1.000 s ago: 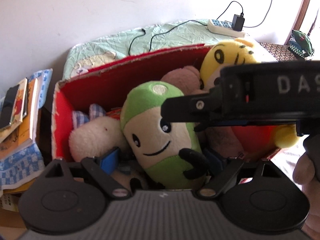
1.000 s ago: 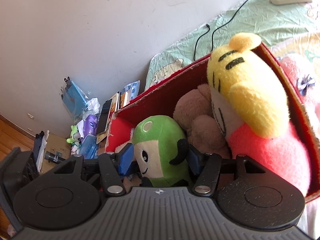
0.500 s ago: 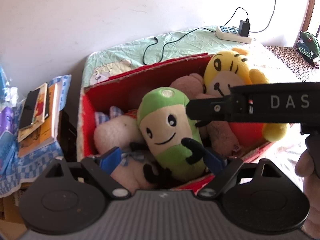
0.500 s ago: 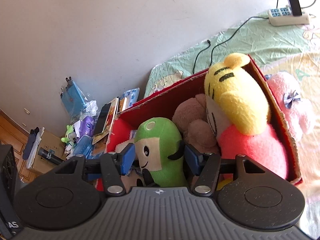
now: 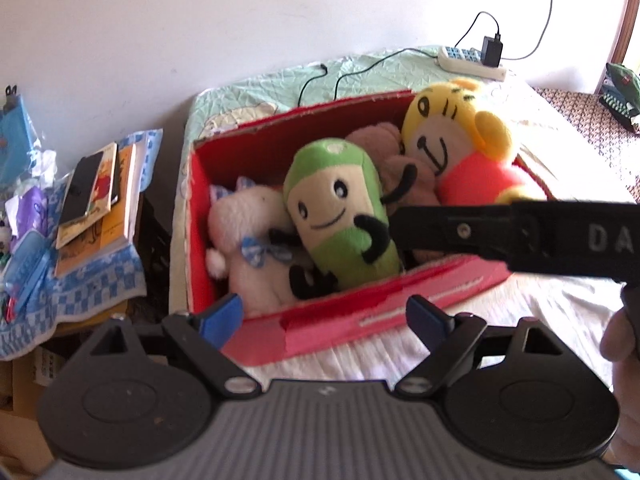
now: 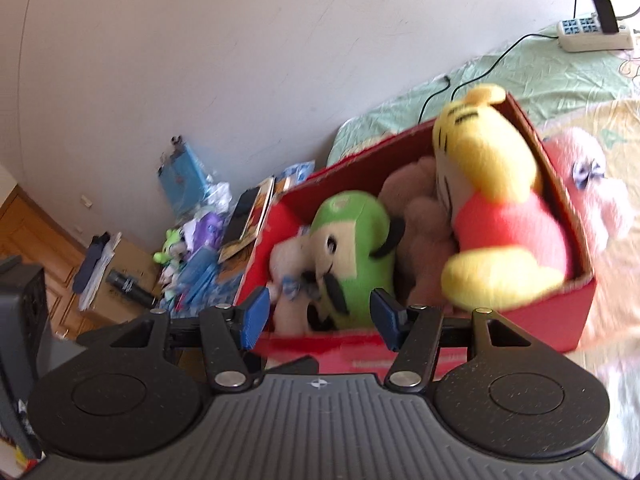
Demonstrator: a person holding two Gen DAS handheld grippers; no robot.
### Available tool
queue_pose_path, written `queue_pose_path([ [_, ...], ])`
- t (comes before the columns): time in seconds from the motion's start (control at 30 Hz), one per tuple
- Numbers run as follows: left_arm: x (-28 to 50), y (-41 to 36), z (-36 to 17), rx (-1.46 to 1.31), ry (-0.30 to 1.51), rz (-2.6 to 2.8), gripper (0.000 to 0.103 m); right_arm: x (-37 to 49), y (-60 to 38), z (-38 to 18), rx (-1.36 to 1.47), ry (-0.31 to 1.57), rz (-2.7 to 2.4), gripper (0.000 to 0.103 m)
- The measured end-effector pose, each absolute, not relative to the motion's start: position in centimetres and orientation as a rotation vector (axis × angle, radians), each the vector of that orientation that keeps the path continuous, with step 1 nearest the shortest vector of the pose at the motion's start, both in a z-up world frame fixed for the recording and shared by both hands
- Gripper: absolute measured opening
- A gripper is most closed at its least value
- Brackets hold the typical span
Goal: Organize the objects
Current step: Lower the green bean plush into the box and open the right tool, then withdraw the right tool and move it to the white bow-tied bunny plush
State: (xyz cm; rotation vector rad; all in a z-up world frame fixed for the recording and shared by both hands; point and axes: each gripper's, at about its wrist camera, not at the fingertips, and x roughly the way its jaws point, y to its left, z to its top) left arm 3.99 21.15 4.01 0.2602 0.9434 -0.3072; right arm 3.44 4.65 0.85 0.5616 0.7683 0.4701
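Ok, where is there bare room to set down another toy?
Inside the red box, only the back-left corner behind the white plush looks free. The white bedding in front is bare. The side table is crowded with books.

Brown plush (image 5: 404, 168) mostly buried (face hidden) between neighbours.

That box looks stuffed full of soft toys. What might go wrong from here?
The red box is crammed, and the yellow toy rises well above its rim and hangs over the near wall, so a nudge might tip it out. The box also sits at the corner of the bed, beside a drop to the cluttered books, so a push could slide it off. A pink toy lies outside the box with little room left for it.
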Motion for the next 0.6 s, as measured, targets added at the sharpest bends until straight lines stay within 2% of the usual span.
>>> queue_pose_path([
  [0.27, 2.5, 20.2, 1.5, 0.247, 1.004, -0.364, 0.088, 1.5, 4.1, -0.4, 0.54, 0.806, 0.494, 0.06],
  [0.6, 0.3, 15.3, -1.9, 0.318, 1.064, -0.481, 0.088, 0.4, 0.4, -2.9, 0.548, 0.908, 0.466, 0.06],
])
